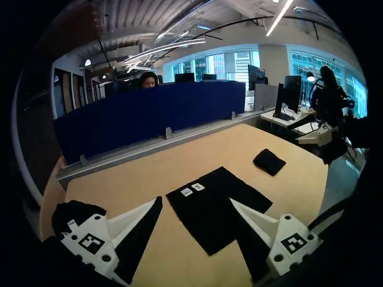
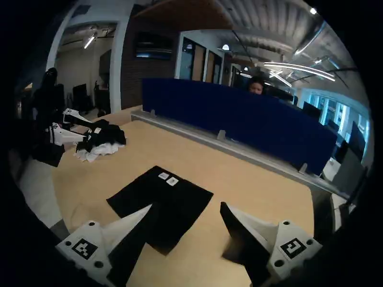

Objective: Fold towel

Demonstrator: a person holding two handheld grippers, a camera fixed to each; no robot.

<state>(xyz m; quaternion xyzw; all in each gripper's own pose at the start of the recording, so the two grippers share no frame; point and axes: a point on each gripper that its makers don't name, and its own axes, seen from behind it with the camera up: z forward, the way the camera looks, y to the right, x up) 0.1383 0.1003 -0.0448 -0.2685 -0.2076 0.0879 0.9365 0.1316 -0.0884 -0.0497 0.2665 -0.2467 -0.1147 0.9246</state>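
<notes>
A black towel lies spread flat on the tan table, with two small white tags near its far edge. My left gripper hovers open above the towel's near side, touching nothing. In the right gripper view the same towel lies ahead and to the left. My right gripper is open over the towel's right edge, with nothing between its fingers. The right gripper is also seen far off at the table's right side, and the left gripper appears far left beside a cloth pile.
A small folded black cloth rests at the far right of the table. A heap of black and white cloths sits at one corner, also seen as a dark heap. A blue divider runs along the far edge, with a person behind it.
</notes>
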